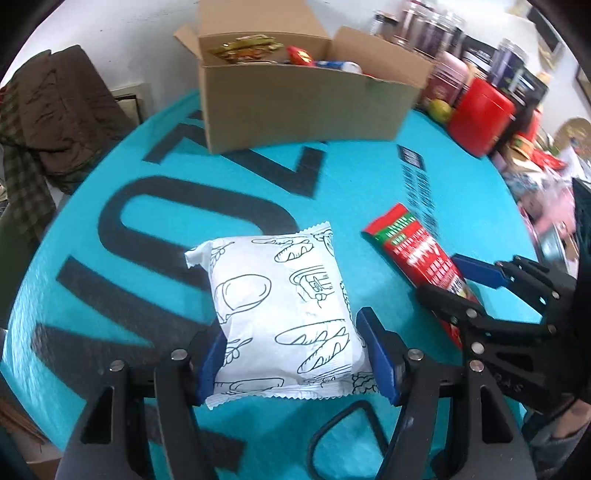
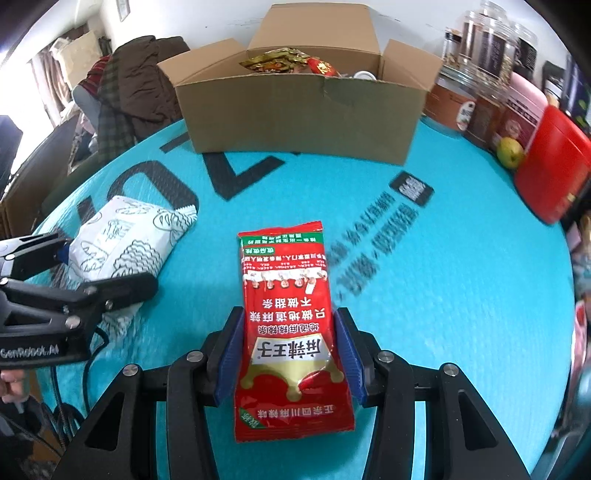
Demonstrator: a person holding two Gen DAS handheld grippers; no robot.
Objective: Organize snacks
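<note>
White wall [image 2: 207, 22] behind, round table under a turquoise cover [image 2: 461, 295] with large black lettering [image 1: 155, 221], brown and plaid clothes heaped on a chair [image 2: 125, 88] at left, bright daylight from the far left, jars [image 2: 484, 48] crowding the right edge

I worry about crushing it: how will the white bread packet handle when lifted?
The white bread packet looks puffy and air-filled, so probably light and squashy. The left gripper holds only its near end, so the far end may sag. Its film looks smooth, possibly slippery.

White line-drawn packet [image 1: 284, 314]; red packet [image 2: 291, 332]; teal mat [image 1: 369, 192].
</note>
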